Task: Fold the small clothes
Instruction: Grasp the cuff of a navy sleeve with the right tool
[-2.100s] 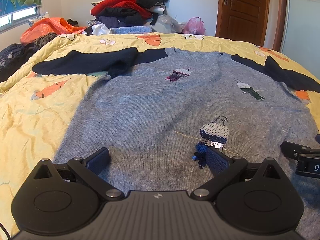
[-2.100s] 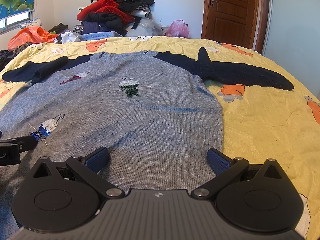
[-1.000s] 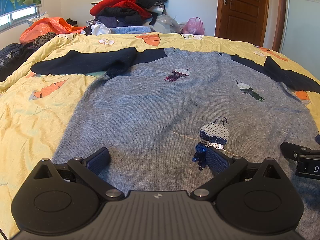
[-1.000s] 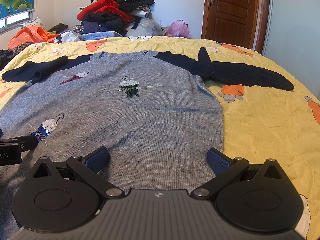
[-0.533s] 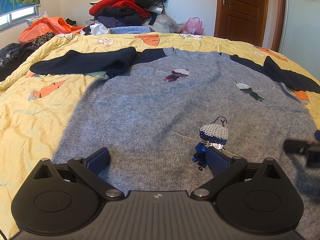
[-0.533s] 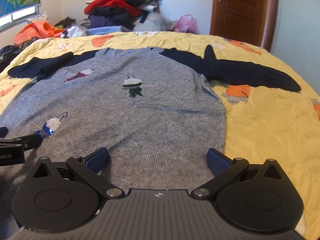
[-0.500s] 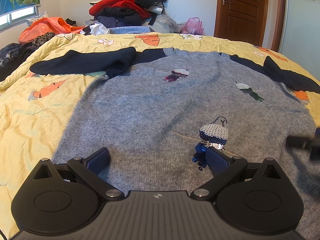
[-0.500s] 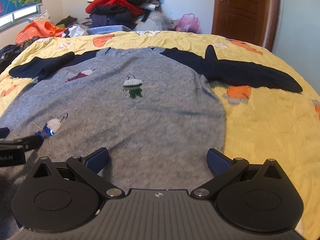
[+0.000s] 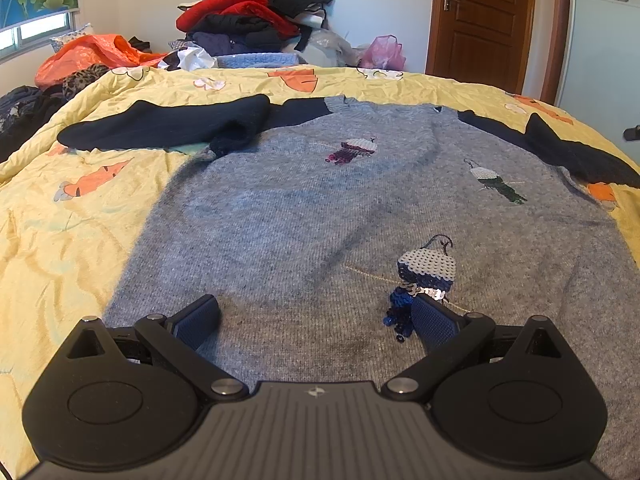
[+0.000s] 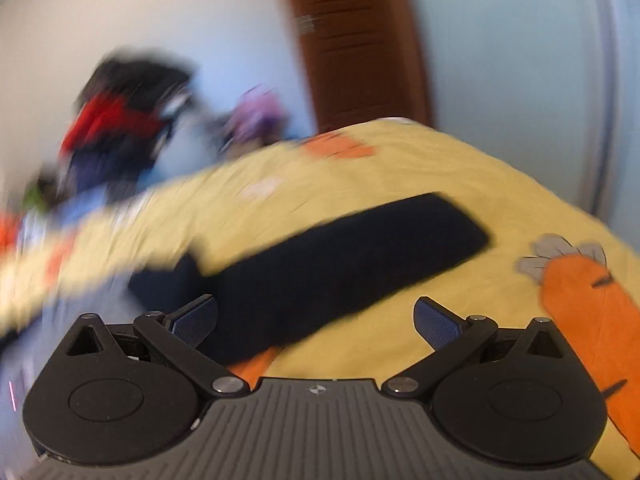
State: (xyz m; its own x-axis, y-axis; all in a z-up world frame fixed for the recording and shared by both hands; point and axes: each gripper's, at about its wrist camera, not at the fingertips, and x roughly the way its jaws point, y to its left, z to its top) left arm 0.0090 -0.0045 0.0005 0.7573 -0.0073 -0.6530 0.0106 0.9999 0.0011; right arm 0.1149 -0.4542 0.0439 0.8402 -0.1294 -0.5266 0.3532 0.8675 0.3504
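A grey knit sweater point(image 9: 320, 216) with navy sleeves and sequin bird patches lies flat on the yellow bedspread point(image 9: 60, 240). Its left sleeve point(image 9: 168, 128) is bent back on itself; its right sleeve point(image 9: 568, 152) stretches out to the right. My left gripper point(image 9: 316, 320) is open and empty, low over the sweater's hem. My right gripper point(image 10: 316, 316) is open and empty, hovering just over the right navy sleeve point(image 10: 340, 268), which lies across the bedspread point(image 10: 400, 184). The right wrist view is motion-blurred.
A pile of red, black and blue clothes point(image 9: 256, 20) sits at the far side of the bed, with orange fabric point(image 9: 96, 56) at the far left. A brown door point(image 9: 484, 20) stands at the back right. A pink bag point(image 9: 384, 52) is beside it.
My right gripper has swung quickly away from the sweater's hem, forward and right, to the right sleeve; it has left the left wrist view's lower right edge. My left gripper has held still.
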